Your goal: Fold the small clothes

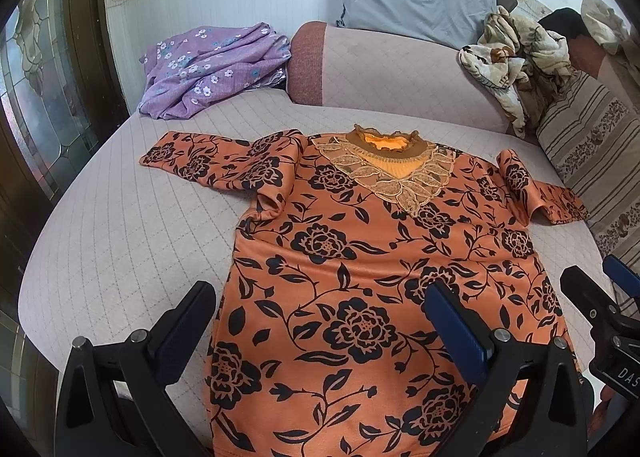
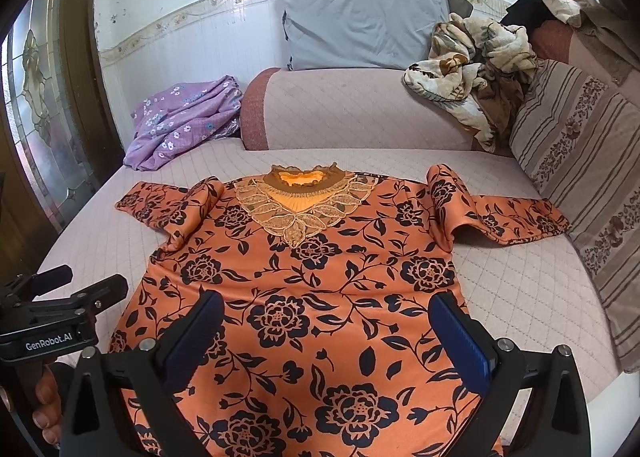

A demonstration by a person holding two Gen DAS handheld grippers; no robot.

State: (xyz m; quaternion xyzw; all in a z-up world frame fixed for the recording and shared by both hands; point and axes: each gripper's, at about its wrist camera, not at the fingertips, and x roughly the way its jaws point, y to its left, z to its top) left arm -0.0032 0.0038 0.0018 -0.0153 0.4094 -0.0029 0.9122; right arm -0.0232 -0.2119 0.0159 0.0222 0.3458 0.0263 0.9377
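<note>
Left wrist view has the orange floral top (image 1: pixel 360 257) spread flat, front up, on the quilted couch seat (image 1: pixel 120 237), collar toward the backrest, both sleeves out sideways and a bit rumpled at the shoulders. Left gripper (image 1: pixel 320 309) hangs over the top's hem end, spread wide, holding nothing; right gripper (image 2: pixel 328 317) does the same beside it, also wide open and empty. My worry is that this fabric looks slick, so a shallow pinch could grab one layer only and drag the top crooked. Those bunched sleeves (image 2: pixel 452 209) could also fold in lumpy.
</note>
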